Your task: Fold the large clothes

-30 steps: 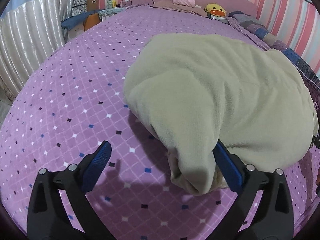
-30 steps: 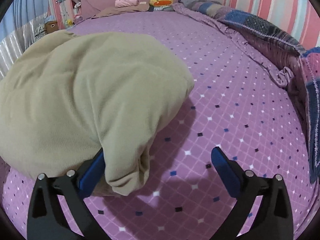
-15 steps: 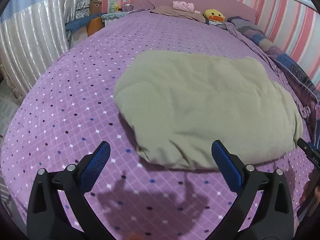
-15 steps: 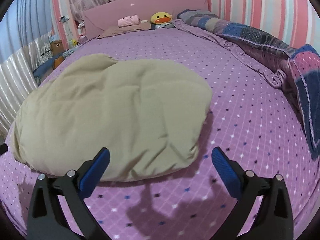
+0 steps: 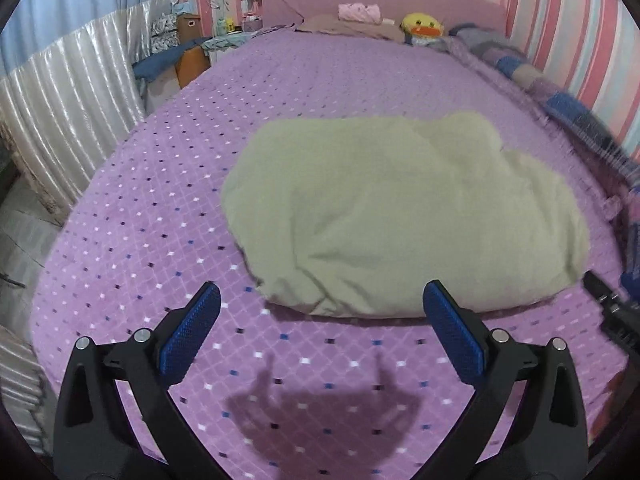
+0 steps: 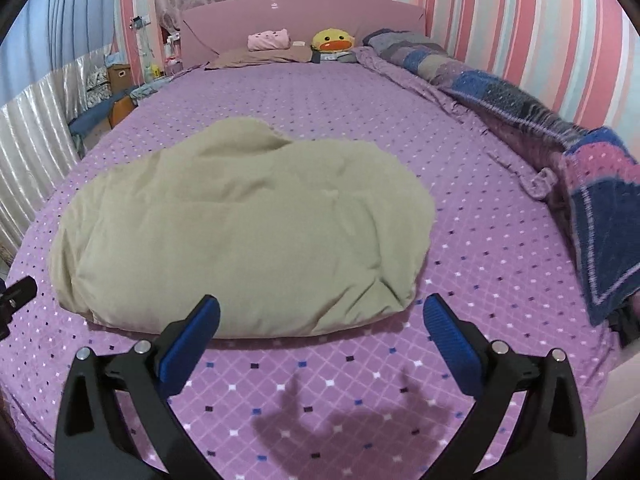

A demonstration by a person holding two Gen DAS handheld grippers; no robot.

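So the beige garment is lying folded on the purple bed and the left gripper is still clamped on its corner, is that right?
Not quite. The beige garment does lie folded on the purple bed, but the left gripper is open and holds nothing; its blue pads stand apart, short of the cloth's near edge. The left wrist view shows this. The right gripper is open too.

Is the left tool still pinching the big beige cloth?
Apart. The left wrist view shows the left tool wide open, with purple bedsheet visible between its blue fingers and the beige cloth's near edge.
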